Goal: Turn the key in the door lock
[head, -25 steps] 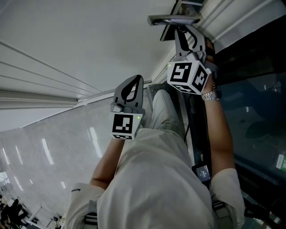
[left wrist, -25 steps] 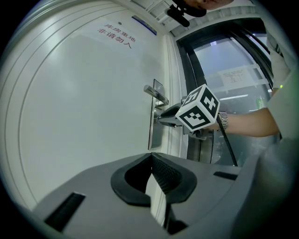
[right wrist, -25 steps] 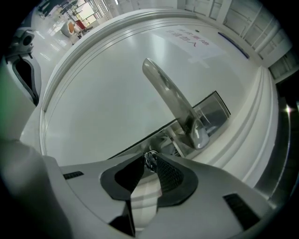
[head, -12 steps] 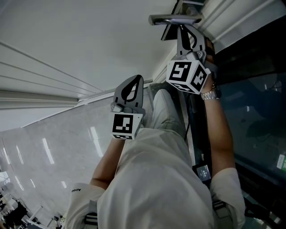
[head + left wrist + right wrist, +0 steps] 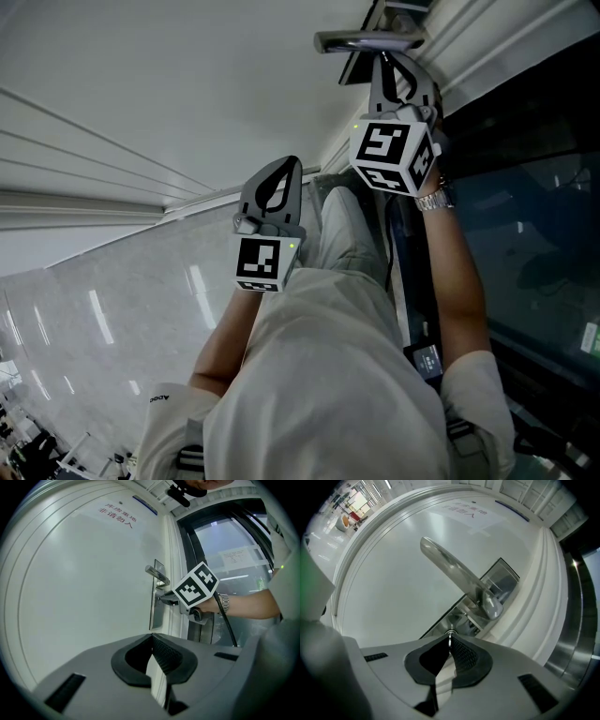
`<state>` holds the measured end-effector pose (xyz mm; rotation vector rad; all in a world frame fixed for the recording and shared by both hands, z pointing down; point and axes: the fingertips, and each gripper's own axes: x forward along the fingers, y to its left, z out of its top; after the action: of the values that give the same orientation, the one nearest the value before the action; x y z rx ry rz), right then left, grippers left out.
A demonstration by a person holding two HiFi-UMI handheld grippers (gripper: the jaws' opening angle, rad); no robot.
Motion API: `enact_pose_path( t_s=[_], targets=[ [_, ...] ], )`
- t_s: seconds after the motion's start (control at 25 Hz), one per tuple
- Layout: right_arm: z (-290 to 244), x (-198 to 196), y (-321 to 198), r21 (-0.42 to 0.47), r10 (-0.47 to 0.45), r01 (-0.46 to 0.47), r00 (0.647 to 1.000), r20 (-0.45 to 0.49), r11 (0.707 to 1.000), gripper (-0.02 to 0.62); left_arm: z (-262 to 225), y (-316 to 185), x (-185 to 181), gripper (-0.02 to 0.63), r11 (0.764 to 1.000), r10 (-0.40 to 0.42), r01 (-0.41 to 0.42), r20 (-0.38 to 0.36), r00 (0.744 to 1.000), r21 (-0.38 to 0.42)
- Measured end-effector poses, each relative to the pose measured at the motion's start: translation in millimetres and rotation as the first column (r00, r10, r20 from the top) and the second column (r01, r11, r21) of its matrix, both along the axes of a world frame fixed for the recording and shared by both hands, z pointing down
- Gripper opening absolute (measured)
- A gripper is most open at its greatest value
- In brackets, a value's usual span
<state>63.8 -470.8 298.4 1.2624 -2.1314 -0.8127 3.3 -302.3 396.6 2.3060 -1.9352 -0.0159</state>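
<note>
Right gripper view shows my right gripper (image 5: 450, 642), its jaws just now closing, pinched on the thin metal key (image 5: 449, 634) in the steel lock plate (image 5: 508, 579) under the door handle (image 5: 450, 566), while my left gripper (image 5: 152, 639) hangs clenched and empty, off the door (image 5: 84, 583).

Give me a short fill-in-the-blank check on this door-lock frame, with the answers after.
The right gripper is shut on the ____ in the door lock.
In the left gripper view, the door handle sits ____ the right gripper.
The left gripper, shut, holds ____.
Missing: key; above; nothing.
The right gripper's jaws have just been closing, the key between them.
</note>
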Motion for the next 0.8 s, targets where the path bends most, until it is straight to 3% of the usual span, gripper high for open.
enact_pose_path(
  t_s=[0.24, 0.52, 0.8],
  targets=[
    [-1.6, 0.1, -0.9, -0.098, 0.019, -0.004, 0.989, 0.146, 0.995, 0.011, -0.5, -0.1, 0.9, 0.008, 1.0, 0.007, -0.007, -0.001, 1.0, 0.0],
    [-2.6, 1.4, -1.7, -0.16, 0.031, 0.01, 0.968, 0.248, 0.987, 0.012, -2.0, -0.9, 0.1, 0.008, 1.0, 0.003, -0.003, -0.001, 1.0, 0.003],
    [-2.1, 4.4, -4.5, -0.271, 0.069, 0.052, 0.905, 0.419, 0.961, 0.011, 1.4, -2.5, 1.5, 0.008, 1.0, 0.007, -0.007, -0.002, 1.0, -0.005]
  ],
)
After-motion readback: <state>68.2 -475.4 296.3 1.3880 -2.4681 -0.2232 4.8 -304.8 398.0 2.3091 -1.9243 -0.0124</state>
